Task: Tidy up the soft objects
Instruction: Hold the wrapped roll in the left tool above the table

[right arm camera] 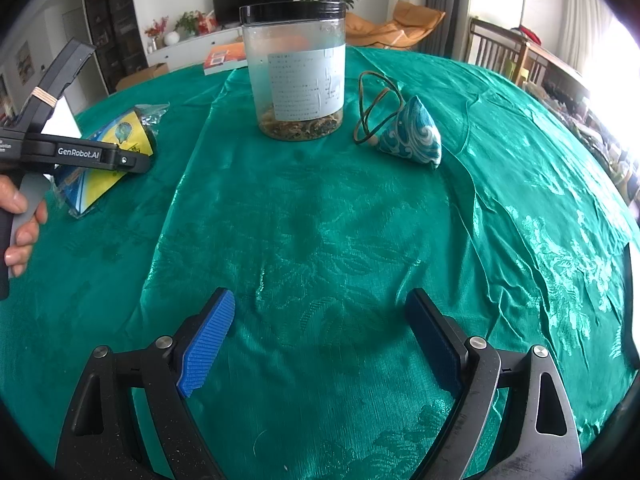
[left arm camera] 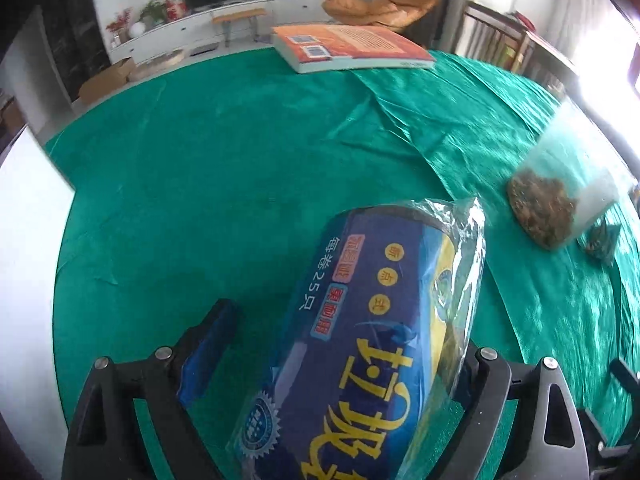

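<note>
The blue bag package (left arm camera: 360, 344) hides the left gripper's (left arm camera: 344, 360) right finger; the jar (left arm camera: 560, 184) there is motion-blurred.

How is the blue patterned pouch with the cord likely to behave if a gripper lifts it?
The pouch is cloth, so it would probably squash under the fingers. Its cord lies in loose loops and would likely dangle. It sits on a flat base, so rolling seems unlikely.

Glossy satin cloth (right arm camera: 320, 220) (woven pattern), crinkly clear plastic pkg (left arm camera: 360, 340), ribbed rubbery tongs pads (right arm camera: 208, 344), frosted plastic jar (right arm camera: 296, 68).
</note>
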A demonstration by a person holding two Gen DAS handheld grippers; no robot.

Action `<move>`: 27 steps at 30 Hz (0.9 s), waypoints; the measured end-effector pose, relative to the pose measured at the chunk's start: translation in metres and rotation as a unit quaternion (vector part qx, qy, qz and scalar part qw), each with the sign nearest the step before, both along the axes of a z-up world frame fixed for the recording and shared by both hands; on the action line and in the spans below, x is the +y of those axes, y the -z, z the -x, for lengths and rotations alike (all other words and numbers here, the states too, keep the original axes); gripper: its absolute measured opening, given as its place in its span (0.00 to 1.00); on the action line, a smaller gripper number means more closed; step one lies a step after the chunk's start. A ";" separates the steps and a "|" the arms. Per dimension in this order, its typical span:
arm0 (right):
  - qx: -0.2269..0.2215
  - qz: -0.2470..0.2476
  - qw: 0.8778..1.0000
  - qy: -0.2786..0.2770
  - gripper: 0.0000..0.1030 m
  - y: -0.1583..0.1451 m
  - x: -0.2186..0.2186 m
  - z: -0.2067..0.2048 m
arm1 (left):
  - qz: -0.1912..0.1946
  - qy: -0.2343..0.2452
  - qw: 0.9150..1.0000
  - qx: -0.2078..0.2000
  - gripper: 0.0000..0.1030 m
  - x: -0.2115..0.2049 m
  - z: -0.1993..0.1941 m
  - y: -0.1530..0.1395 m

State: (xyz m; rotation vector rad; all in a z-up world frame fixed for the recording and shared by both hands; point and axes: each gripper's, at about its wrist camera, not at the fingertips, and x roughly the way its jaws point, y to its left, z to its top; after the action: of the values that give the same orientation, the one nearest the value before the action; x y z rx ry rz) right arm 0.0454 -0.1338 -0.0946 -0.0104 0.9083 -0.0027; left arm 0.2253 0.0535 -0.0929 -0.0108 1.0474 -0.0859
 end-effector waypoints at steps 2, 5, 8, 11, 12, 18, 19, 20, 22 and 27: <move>0.000 0.000 1.000 0.000 0.87 0.000 0.000 0.000 | 0.006 -0.026 1.000 -0.014 0.91 0.006 0.001 0.001; 0.000 0.000 1.000 0.000 0.87 0.000 0.000 0.000 | -0.026 0.001 1.000 -0.016 1.00 -0.006 0.001 0.007; 0.000 0.000 1.000 0.000 0.87 0.000 0.000 0.000 | -0.022 0.017 0.999 -0.043 1.00 -0.009 0.008 0.009; 0.000 0.000 1.000 0.000 0.87 0.000 0.000 0.000 | -0.020 0.016 0.999 -0.045 1.00 -0.009 0.007 0.008; 0.000 0.000 1.000 0.000 0.87 0.000 0.000 0.000 | -0.021 0.016 0.999 -0.046 1.00 -0.009 0.007 0.008; 0.000 0.000 1.000 0.000 0.87 0.000 0.000 0.000 | -0.020 0.011 0.999 -0.049 1.00 -0.009 0.011 0.007; 0.000 0.000 1.000 0.000 0.87 0.000 0.000 0.000 | -0.020 0.011 0.999 -0.049 1.00 -0.009 0.010 0.007; 0.000 0.000 1.000 0.000 0.87 0.000 0.000 0.000 | -0.020 0.011 0.999 -0.049 1.00 -0.009 0.010 0.007; 0.000 0.000 1.000 0.000 0.87 0.000 0.000 0.000 | -0.020 0.011 0.999 -0.049 1.00 -0.009 0.010 0.007; 0.000 0.000 1.000 0.000 0.87 0.000 0.000 0.000 | -0.020 0.011 0.999 -0.049 1.00 -0.009 0.010 0.008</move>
State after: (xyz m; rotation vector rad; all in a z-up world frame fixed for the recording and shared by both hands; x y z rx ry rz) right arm 0.0454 -0.1338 -0.0946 -0.0106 0.9085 -0.0030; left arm 0.2150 0.0444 -0.1004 0.0415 0.9507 -0.0847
